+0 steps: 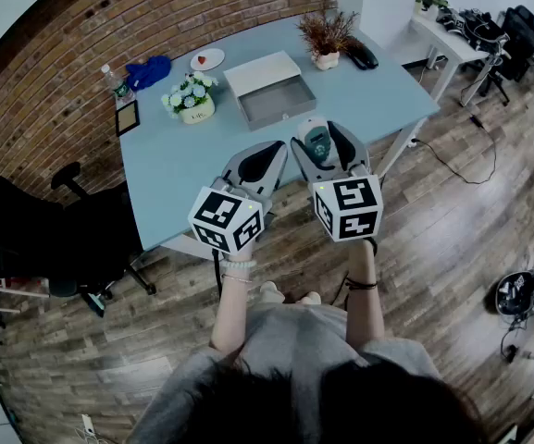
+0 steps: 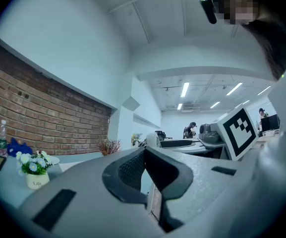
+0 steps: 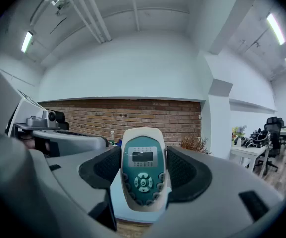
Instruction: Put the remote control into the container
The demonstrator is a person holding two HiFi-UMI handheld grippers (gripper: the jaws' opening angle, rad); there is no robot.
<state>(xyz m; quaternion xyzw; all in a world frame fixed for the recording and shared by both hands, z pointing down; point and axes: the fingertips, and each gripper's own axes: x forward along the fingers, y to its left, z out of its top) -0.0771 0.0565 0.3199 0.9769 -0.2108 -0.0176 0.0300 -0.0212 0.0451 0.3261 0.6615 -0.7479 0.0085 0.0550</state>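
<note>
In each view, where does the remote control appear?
Head view: remote control, centre, between the right gripper's jaws.
Left gripper view: probably the white edge at centre.
Right gripper view: centre, lower half, between the jaws.
Shared landmark: the brick wall.

Flower pot [image 1: 191, 100], bottle [image 1: 115, 83] and plate [image 1: 207, 59] stand on the blue table [image 1: 174, 165].

I'm in an office: blue table [image 1: 183, 160] by a brick wall [image 1: 63, 63], black swivel chair [image 1: 72, 239], a second desk [image 1: 447, 43] (cluttered with gear), strip lights [image 3: 275, 28] overhead, wood floor [image 1: 452, 239].
</note>
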